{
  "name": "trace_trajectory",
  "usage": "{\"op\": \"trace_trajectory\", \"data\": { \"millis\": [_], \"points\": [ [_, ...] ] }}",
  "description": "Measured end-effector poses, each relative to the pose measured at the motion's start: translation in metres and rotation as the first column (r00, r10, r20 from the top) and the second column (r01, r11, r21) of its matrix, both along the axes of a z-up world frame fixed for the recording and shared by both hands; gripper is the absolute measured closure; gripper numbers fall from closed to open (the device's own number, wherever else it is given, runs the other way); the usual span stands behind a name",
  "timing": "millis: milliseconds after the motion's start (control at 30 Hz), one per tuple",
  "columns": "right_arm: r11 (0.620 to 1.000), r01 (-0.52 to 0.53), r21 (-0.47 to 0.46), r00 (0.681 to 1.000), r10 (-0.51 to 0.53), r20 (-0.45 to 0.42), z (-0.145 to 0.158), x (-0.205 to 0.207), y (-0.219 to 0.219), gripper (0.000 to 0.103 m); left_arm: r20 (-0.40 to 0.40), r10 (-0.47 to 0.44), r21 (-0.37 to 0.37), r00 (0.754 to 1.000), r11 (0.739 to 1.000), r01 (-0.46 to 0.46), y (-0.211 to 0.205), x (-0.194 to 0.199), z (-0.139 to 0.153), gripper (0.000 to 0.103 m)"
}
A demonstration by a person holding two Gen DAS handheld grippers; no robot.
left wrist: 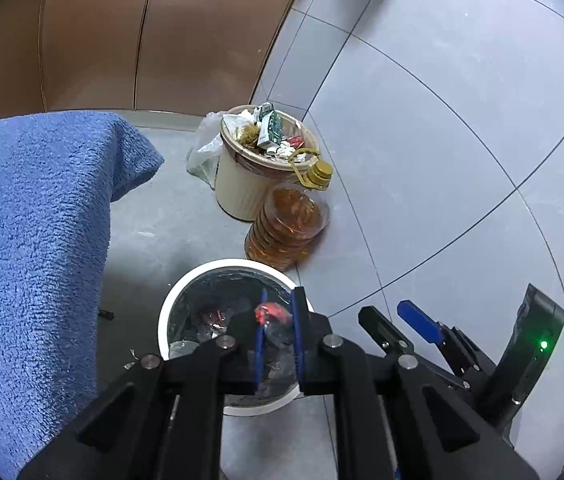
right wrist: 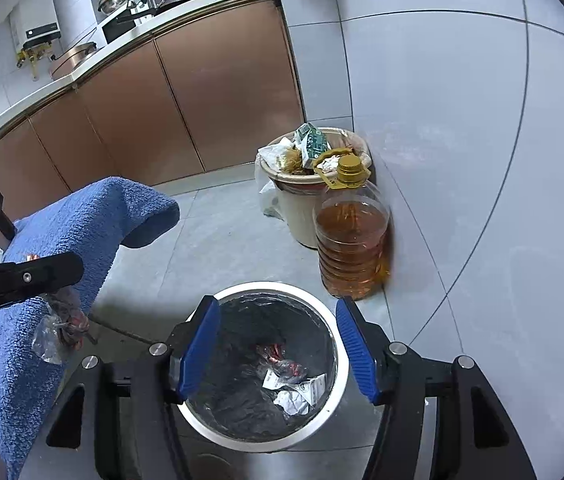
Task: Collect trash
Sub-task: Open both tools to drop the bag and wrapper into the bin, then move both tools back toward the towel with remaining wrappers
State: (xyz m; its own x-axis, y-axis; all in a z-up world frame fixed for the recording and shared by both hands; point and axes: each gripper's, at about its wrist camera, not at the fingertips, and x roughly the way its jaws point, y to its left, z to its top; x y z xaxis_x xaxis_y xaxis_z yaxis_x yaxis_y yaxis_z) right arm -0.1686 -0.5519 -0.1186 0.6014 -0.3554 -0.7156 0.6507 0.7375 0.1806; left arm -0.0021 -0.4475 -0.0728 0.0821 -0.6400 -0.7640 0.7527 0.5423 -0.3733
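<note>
Above the white bin point(right wrist: 338, 364), the left claw point(left wrist: 277, 328) pinches a crumpled red-and-clear wrapper point(left wrist: 269, 314); the right claw point(right wrist: 277, 348) hangs wide and empty (other scraps lie inside the bin).

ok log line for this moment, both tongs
left tongs: shut on wrapper | right tongs: open, empty | white bin: below right tongs, trash inside

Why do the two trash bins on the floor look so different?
The white bin has a black liner and only a few scraps at the bottom. The beige bin is heaped to its rim with boxes and paper, with a clear bag spilling over its side. The white one sits nearer the grippers, the beige one in the corner. Both are round.
</note>
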Motion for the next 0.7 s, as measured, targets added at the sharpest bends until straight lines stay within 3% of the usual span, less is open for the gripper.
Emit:
{"op": "trace_trajectory", "data": {
  "millis": [100,167,233,467,567,700],
  "points": [
    [1.000,0.002,-0.011,1.000,-0.002,-0.006,0.003,-0.002,0.003,0.044,-0.016,0.000,-0.006,1.000,1.000,0.000,-0.003,0.004,-0.004,0.085],
    [1.000,0.003,-0.019,1.000,-0.003,-0.008,0.005,-0.003,0.005,0.044,-0.024,0.004,-0.016,1.000,1.000,-0.004,-0.003,0.005,-0.005,0.061],
    [1.000,0.005,-0.024,1.000,-0.005,-0.008,0.007,-0.004,0.006,0.044,-0.016,0.016,-0.026,1.000,1.000,-0.016,-0.004,0.006,-0.006,0.050],
    [0.999,0.015,-0.039,1.000,-0.015,-0.009,0.012,-0.009,0.010,0.044,-0.017,0.013,-0.034,1.000,0.999,-0.013,-0.004,0.004,-0.008,0.050],
    [0.999,0.011,-0.038,1.000,-0.011,-0.005,0.015,-0.009,0.011,0.042,0.021,0.026,-0.047,0.999,0.999,-0.025,0.003,0.000,0.002,0.050],
    [0.998,-0.002,-0.055,1.000,0.003,0.014,0.025,-0.009,0.019,0.033,0.085,0.082,-0.099,0.993,0.992,-0.073,0.025,-0.004,0.022,0.050]
  ]
}}
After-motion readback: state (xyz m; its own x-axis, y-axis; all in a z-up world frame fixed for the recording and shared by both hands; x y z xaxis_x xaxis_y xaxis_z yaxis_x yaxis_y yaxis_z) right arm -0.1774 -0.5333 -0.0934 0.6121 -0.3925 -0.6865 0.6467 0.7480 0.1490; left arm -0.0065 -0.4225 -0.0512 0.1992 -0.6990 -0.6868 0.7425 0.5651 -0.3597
